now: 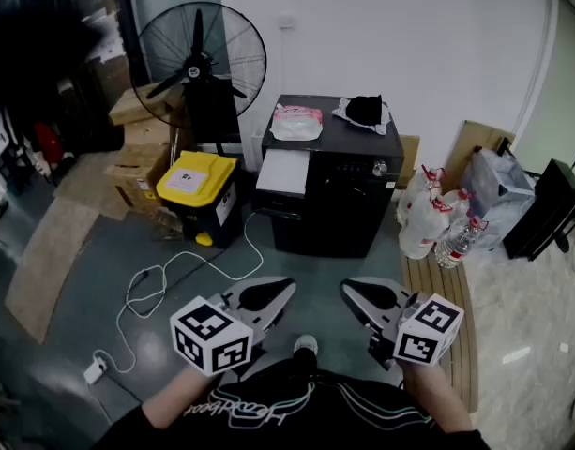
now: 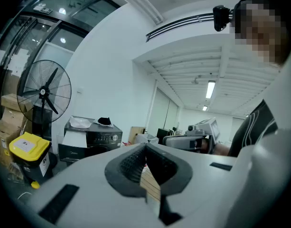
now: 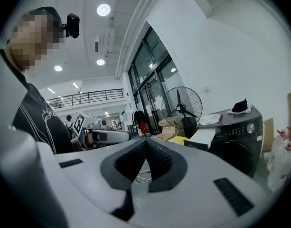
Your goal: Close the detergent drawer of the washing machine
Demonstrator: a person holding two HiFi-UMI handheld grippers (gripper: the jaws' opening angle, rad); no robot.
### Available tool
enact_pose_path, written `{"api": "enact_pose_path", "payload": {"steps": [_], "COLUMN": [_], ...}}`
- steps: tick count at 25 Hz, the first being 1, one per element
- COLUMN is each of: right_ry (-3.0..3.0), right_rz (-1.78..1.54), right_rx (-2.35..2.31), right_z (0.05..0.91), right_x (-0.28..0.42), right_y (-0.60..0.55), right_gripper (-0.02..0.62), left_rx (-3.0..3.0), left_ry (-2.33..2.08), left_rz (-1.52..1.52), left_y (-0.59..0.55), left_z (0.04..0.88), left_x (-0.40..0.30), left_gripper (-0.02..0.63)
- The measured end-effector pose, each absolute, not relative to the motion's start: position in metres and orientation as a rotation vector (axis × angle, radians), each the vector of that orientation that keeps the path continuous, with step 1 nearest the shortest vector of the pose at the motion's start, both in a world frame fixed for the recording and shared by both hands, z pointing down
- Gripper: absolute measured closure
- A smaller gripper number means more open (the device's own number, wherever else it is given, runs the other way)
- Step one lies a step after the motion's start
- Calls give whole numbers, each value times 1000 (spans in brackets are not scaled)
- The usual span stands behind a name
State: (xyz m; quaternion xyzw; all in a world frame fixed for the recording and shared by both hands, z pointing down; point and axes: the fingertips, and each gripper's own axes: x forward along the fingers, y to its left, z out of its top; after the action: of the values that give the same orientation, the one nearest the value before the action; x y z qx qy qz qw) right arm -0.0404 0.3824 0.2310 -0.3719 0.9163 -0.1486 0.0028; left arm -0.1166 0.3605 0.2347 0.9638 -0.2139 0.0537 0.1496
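Note:
A black washing machine (image 1: 336,190) stands on the floor ahead of me in the head view. Its white detergent drawer (image 1: 283,172) sticks out at its upper left. My left gripper (image 1: 285,289) and right gripper (image 1: 348,289) are held low and close to my body, well short of the machine. Both are shut with nothing between their jaws. The left gripper view has the shut jaws (image 2: 145,147) in front, with the machine (image 2: 95,139) and drawer (image 2: 73,137) far off at the left. In the right gripper view the machine (image 3: 238,137) and drawer (image 3: 205,136) lie beyond the shut jaws (image 3: 146,140).
A standing fan (image 1: 203,59) and cardboard boxes (image 1: 137,148) are at the back left. A yellow-lidded black bin (image 1: 201,195) sits beside the machine. A white cable (image 1: 174,279) runs across the floor. Water bottles (image 1: 435,221) stand on a wooden platform (image 1: 446,298) at the right.

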Motion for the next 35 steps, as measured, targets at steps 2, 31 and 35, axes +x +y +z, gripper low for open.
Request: {"api": "enact_pose_path", "payload": {"steps": [2, 31, 35], "right_ry": [2875, 2833, 2837], "right_rz": [-464, -788, -842], "right_rx": [-1153, -1147, -1141], "right_z": [231, 315, 332], "right_x": [-42, 22, 26], "right_y": [375, 124, 92], "right_gripper": [569, 569, 569], "left_rx": [2766, 2515, 2482], "left_ry": [-622, -722, -758], "left_rz": [161, 232, 258], "left_y": [353, 101, 66], "left_z": [237, 337, 356], "left_x": [-117, -72, -71], "left_gripper": [583, 583, 583]}}
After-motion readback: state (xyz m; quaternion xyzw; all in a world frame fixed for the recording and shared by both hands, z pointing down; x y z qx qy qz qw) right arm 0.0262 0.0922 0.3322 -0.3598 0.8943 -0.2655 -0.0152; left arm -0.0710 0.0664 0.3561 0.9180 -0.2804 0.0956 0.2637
